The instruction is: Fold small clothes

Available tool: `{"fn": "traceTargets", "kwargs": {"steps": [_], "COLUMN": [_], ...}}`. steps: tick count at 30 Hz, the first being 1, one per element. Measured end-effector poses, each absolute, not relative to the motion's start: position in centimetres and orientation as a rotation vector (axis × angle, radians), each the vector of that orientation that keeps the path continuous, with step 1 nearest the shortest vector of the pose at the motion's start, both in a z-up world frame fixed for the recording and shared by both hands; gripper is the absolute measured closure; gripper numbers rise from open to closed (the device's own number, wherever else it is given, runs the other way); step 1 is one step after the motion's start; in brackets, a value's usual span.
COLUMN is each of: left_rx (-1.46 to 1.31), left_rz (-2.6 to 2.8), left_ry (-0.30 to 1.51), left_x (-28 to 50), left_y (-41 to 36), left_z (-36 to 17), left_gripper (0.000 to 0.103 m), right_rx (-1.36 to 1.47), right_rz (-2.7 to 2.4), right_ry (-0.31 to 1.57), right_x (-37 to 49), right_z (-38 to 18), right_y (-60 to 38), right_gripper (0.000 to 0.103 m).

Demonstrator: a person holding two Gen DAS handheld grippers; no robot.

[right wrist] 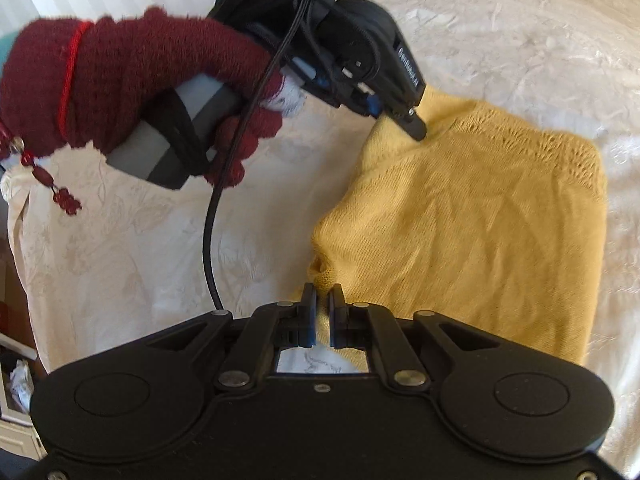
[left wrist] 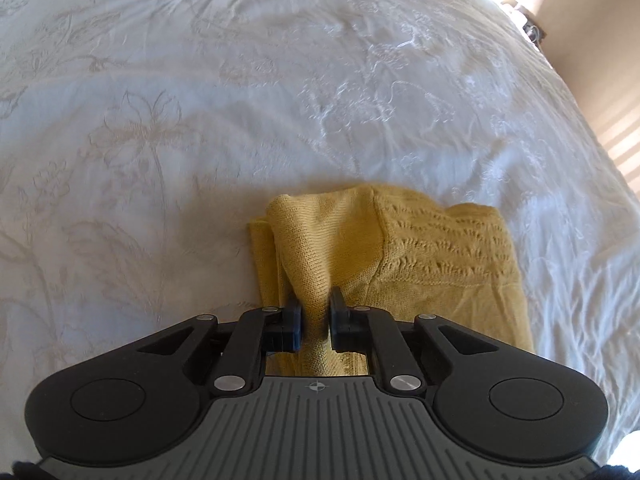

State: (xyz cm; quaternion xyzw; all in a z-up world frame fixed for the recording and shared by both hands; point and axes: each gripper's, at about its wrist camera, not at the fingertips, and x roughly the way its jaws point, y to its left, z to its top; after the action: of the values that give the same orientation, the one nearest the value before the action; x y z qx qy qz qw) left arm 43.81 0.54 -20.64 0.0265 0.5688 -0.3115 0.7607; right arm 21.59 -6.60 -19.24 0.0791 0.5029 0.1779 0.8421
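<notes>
A small yellow knit garment [left wrist: 420, 248] lies partly folded on the white embroidered bedspread [left wrist: 200, 120]; it also shows in the right wrist view [right wrist: 460, 220]. My left gripper [left wrist: 315, 308] is shut on a bunched fold of the garment and lifts it slightly. In the right wrist view the left gripper [right wrist: 408, 120] pinches the garment's far left corner. My right gripper [right wrist: 323, 300] is shut on the garment's near left corner [right wrist: 324, 272].
A hand in a dark red glove [right wrist: 120, 80] holds the left gripper's handle, with a black cable [right wrist: 210, 240] hanging from it. The bed's edge and a beige wall [left wrist: 592, 60] are at right. Clutter [right wrist: 16, 380] sits by the floor at left.
</notes>
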Motion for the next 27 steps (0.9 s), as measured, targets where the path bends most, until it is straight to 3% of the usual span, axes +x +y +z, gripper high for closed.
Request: {"fn": "traceTargets", "kwargs": {"steps": [4, 5, 6, 7, 8, 11, 13, 15, 23, 27], "left_rx": [0.019, 0.008, 0.022, 0.044, 0.060, 0.051, 0.049, 0.042, -0.056, -0.089], "left_rz": [-0.683, -0.676, -0.649, -0.621, -0.606, -0.607, -0.623, -0.639, -0.656, -0.656], "left_ry": [1.234, 1.229, 1.207, 1.179, 1.139, 1.092, 1.080, 1.086, 1.222, 1.264], "left_x": [44.4, 44.5, 44.5, 44.4, 44.2, 43.6, 42.9, 41.8, 38.3, 38.4], "left_y": [1.1, 1.3, 1.4, 1.5, 1.8, 2.4, 2.6, 2.8, 3.8, 3.7], "left_z": [-21.2, -21.1, -20.8, -20.4, -19.8, -18.2, -17.5, -17.0, -19.0, -20.5], "left_gripper": [0.078, 0.075, 0.059, 0.044, 0.041, 0.035, 0.025, 0.023, 0.012, 0.012], "right_rx": [0.160, 0.170, 0.186, 0.208, 0.225, 0.262, 0.290, 0.327, 0.511, 0.586], "right_rz": [0.436, 0.452, 0.463, 0.469, 0.467, 0.403, 0.330, 0.261, 0.015, -0.001], "right_ry": [1.067, 1.055, 1.040, 1.017, 0.997, 0.964, 0.949, 0.941, 0.935, 0.956], "right_x": [20.7, 20.4, 20.0, 19.4, 19.1, 18.6, 19.0, 19.6, 23.8, 25.2], "right_z": [-18.8, -18.3, -17.7, -17.1, -16.6, -15.5, -15.3, -15.4, -17.9, -19.7], "right_y": [-6.4, -6.7, -7.2, -7.8, -8.5, -11.0, -12.8, -14.8, -22.8, -25.1], "right_gripper": [0.078, 0.068, 0.053, 0.047, 0.039, 0.031, 0.021, 0.013, 0.008, 0.008]}}
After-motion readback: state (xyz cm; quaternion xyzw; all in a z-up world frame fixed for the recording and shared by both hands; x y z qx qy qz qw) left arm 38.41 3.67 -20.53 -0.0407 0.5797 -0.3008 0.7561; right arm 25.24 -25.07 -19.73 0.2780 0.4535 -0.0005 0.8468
